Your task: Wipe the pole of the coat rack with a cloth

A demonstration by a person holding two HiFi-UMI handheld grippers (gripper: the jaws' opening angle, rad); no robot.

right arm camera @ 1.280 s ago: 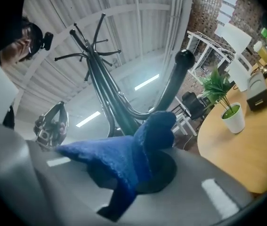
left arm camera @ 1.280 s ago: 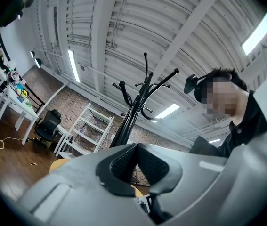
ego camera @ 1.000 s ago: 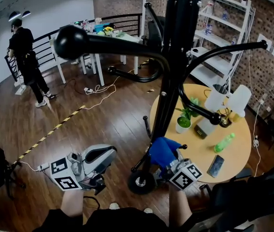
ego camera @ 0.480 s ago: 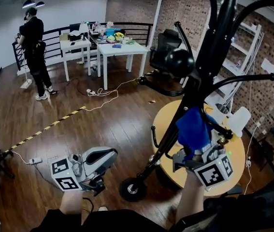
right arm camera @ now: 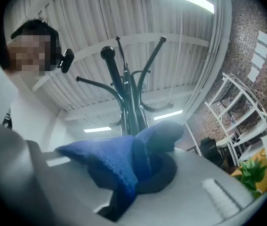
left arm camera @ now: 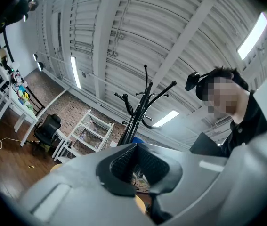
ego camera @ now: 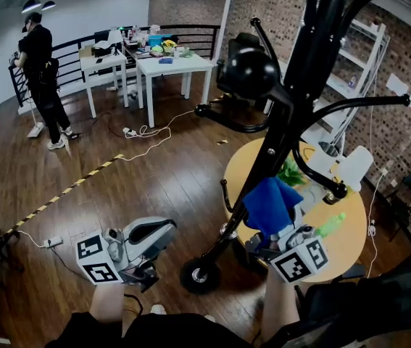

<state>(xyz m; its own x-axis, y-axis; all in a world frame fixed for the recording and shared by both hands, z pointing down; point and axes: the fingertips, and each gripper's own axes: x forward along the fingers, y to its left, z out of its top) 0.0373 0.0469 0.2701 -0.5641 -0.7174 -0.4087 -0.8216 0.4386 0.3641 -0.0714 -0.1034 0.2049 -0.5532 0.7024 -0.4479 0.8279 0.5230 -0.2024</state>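
- Right gripper [ego camera: 274, 243] is clenched on the blue cloth [ego camera: 270, 203]. In the right gripper view the cloth [right arm camera: 119, 164] is bunched between the jaws and spills out over them.
- The black pole [ego camera: 277, 136] of the coat rack rises just ahead of that gripper. The cloth sits up against its lower stretch, above the foot [ego camera: 199, 275]. From the head view it looks like contact, but I can't confirm it.
- In the right gripper view the pole [right arm camera: 132, 112] climbs straight up behind the cloth, so the line-up looks good.
- To wipe well, I'd press the loose fold flat onto the pole, not the jaw tips. Then run long strokes along its length and ease off before the curved hooks branching out above.
- The pole leans across the head view, so the stroke should follow that slant or the cloth will slide off to one side.
- A firm grip matters here, because much of the cloth hangs free and could drag out of the jaws.
- Left gripper [ego camera: 154, 236] is held low and well to the left of the pole, touching nothing.
- In its own view the jaws are drawn together with nothing between them, and the coat rack [left arm camera: 140, 102] stands off in the distance beyond.
- That idle gripper could steady the rack if it wobbles.
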